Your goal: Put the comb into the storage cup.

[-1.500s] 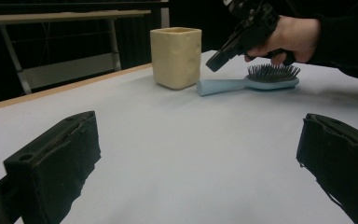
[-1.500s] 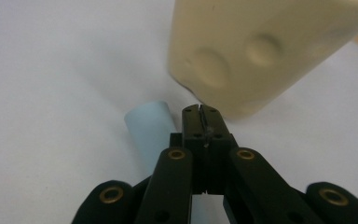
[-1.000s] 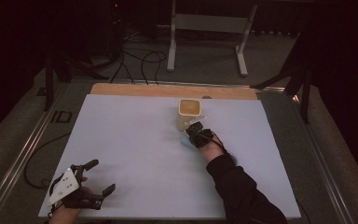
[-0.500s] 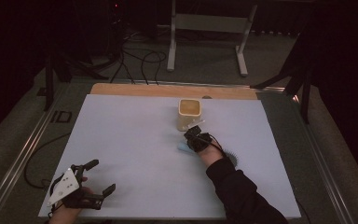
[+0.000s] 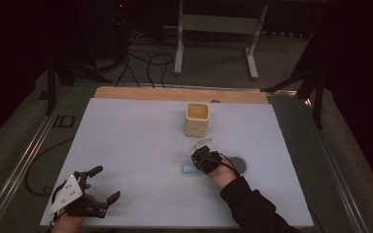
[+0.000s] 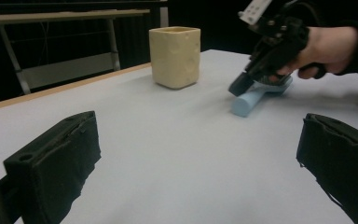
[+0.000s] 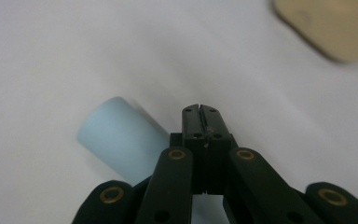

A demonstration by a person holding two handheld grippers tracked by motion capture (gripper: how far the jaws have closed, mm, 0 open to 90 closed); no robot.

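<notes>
Your right gripper [image 5: 200,156] has pulled back toward you from the cream cup [image 5: 196,119]; a second ago it sat just below the cup, and now it rests farther down the tabletop [image 5: 136,145], over the pale blue cylinder [image 5: 189,168].

Starting from the left: your left gripper [image 5: 102,184] has not shifted. It lies at 7 o'clock on the tabletop, jaws spread wide and empty.

Toward the middle, the blue cylinder lies on its side at 6 o'clock from the cup, well apart from it.

In the right gripper view the jaws are pressed together with nothing between them, and the cylinder [image 7: 121,140] sits just beside them at 9 o'clock. So I judge it not grasped: you would need to spread the jaws and straddle it.
</notes>
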